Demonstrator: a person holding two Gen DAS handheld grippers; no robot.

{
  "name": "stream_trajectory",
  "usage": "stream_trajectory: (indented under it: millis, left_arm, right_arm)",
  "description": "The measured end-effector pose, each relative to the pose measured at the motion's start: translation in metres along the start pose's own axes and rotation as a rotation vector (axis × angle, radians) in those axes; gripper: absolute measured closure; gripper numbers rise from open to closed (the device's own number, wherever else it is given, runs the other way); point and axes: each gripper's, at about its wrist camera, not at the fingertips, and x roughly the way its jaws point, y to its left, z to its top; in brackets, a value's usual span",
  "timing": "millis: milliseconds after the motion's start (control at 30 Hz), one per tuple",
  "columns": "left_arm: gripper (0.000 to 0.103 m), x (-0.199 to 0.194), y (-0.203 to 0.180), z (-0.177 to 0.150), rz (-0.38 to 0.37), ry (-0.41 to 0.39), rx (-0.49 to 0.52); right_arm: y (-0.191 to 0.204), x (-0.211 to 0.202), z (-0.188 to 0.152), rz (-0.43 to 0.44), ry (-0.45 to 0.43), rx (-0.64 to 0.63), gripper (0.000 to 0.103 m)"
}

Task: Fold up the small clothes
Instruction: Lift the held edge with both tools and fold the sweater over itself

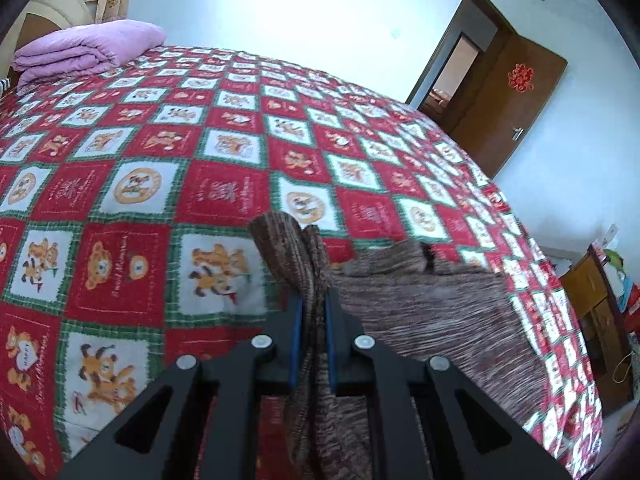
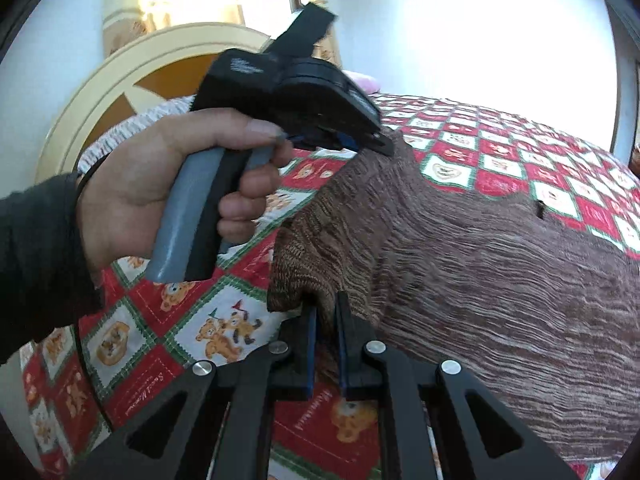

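Left wrist view: the left tongs point(image 1: 314, 312) are closed to a narrow gap on a bunched fold of the brown knit garment point(image 1: 432, 312). The pinched cloth rises above the blue pads point(image 1: 297, 332) and also hangs down between the black arms. The rest of the garment spreads to the right of the tongs over the bed point(image 1: 120, 152), which is covered by a red, white and green bear-print quilt. A folded purple blanket point(image 1: 80, 50) lies at the far end of the bed; a brown door point(image 1: 504, 108) stands open in the white wall.

Right wrist view: the right tongs point(image 2: 326, 320) grip an edge of the garment point(image 2: 480, 256) between narrowly set blue pads point(image 2: 311, 344), with a ribbed cuff-like end bulging just above and left of them. The garment stretches up from this grip to the left tongs point(image 2: 374, 142), held by the person's left hand point(image 2: 172, 176), which clamp another part of the same cloth above the quilt. The main body of the garment drapes to the right onto the bed point(image 2: 500, 160). A round headboard point(image 2: 100, 92) stands behind the hand.
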Motion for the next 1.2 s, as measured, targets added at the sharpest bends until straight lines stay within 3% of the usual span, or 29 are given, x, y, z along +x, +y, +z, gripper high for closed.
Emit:
stream_trajectory:
  millis: [600, 1200]
  left_arm:
    - [0.093, 0.002, -0.081, 0.014, -0.082, -0.033, 0.034]
    - [0.093, 0.02, -0.161, 0.014, -0.18, -0.028, 0.09]
  right_arm:
    - [-0.069, -0.067, -0.015, 0.006, -0.07, 0.182, 0.096]
    - [-0.118, -0.128, -0.034, -0.064, -0.127, 0.243, 0.097]
